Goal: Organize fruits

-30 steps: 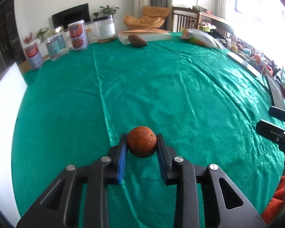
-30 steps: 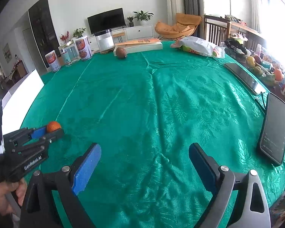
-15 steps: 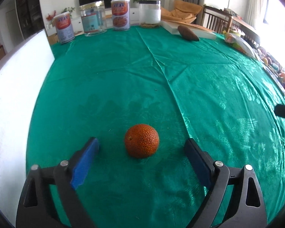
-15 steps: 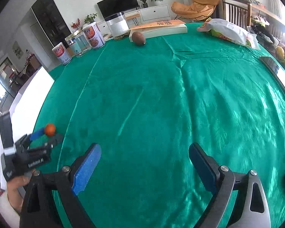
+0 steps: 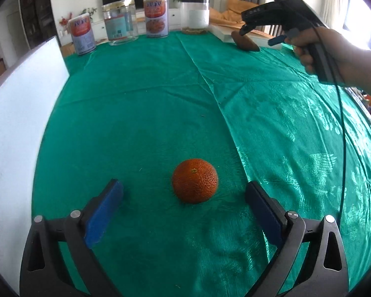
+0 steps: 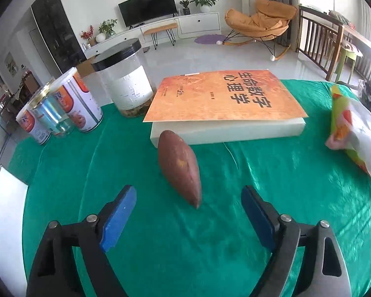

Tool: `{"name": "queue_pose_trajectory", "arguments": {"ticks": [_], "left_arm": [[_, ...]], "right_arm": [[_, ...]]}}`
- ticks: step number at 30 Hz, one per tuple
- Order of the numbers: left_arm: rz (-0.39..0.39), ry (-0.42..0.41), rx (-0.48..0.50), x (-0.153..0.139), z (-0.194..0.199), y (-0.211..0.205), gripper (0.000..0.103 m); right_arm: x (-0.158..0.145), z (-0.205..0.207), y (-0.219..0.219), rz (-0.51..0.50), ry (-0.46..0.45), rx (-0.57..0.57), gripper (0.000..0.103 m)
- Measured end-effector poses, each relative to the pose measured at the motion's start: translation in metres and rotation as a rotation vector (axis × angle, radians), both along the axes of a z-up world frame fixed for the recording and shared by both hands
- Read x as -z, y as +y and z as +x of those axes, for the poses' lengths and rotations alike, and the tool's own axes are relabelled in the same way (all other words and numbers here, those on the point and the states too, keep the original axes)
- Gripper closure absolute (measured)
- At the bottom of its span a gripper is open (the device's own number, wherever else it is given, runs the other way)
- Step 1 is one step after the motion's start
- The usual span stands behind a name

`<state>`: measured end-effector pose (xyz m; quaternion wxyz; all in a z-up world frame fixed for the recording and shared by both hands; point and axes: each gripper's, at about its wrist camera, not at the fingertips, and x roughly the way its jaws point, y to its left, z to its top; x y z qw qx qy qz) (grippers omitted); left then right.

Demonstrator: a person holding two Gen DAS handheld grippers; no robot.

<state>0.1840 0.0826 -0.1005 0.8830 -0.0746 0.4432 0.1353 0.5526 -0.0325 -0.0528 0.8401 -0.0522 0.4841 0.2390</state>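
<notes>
A round orange fruit (image 5: pixel 195 184) with a deeply pitted, reddish-orange rind sits on the green-covered table (image 5: pixel 141 113), its stem dimple facing up. Well apart from it, a reddish-brown, spindle-shaped sweet potato (image 6: pixel 180 167) lies on its side, its far end just beside a thick book (image 6: pixel 225 104).
</notes>
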Motion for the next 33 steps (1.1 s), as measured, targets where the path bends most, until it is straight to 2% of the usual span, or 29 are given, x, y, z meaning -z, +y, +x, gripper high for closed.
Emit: {"name": "queue_pose_trajectory", "arguments": {"ticks": [2,3,5,8,12,15,17,20,21,22,24,29,33], "left_arm": [[0.002,0.001,-0.002,0.0,0.0,0.0,0.003],[0.0,0.001,-0.002,0.0,0.0,0.0,0.003],[0.0,0.0,-0.002,0.0,0.001,0.0,0.003],[0.0,0.0,-0.002,0.0,0.001,0.0,0.003],[0.0,0.001,-0.003,0.0,0.001,0.001,0.003],[-0.002,0.001,-0.002,0.001,0.001,0.001,0.002],[-0.017,0.001,0.007,0.0,-0.002,0.003,0.002],[-0.057,0.043,0.027,-0.004,-0.02,0.002,0.002],[-0.079,0.047,0.039,-0.005,-0.031,0.002,0.002],[-0.09,0.044,0.047,-0.007,-0.044,0.001,0.002],[-0.08,0.064,0.059,-0.006,-0.065,-0.002,0.002],[-0.054,0.097,0.058,-0.006,-0.085,-0.007,0.002],[-0.059,0.098,0.042,-0.005,-0.081,-0.007,0.002]], "right_arm": [[0.014,0.013,0.014,-0.049,0.037,-0.012,0.041],[0.019,0.014,0.018,-0.055,0.051,-0.025,0.062],[0.017,0.004,0.012,-0.032,0.033,-0.016,0.062],[0.008,-0.033,-0.015,0.069,0.097,-0.017,0.062],[-0.003,-0.139,-0.058,0.046,0.11,-0.046,0.062],[-0.001,-0.226,-0.084,0.034,0.087,-0.055,0.062],[0.008,-0.27,-0.097,0.017,0.062,-0.033,0.062],[0.018,-0.312,-0.116,0.037,0.069,0.014,0.06],[0.018,-0.324,-0.123,0.04,0.053,0.032,0.055],[0.016,-0.335,-0.131,0.04,0.039,0.052,0.038],[0.013,-0.35,-0.14,0.041,0.018,0.08,0.018],[0.007,-0.362,-0.148,0.032,-0.023,0.107,0.017],[0.021,-0.351,-0.149,0.024,0.047,0.132,0.017]]}}
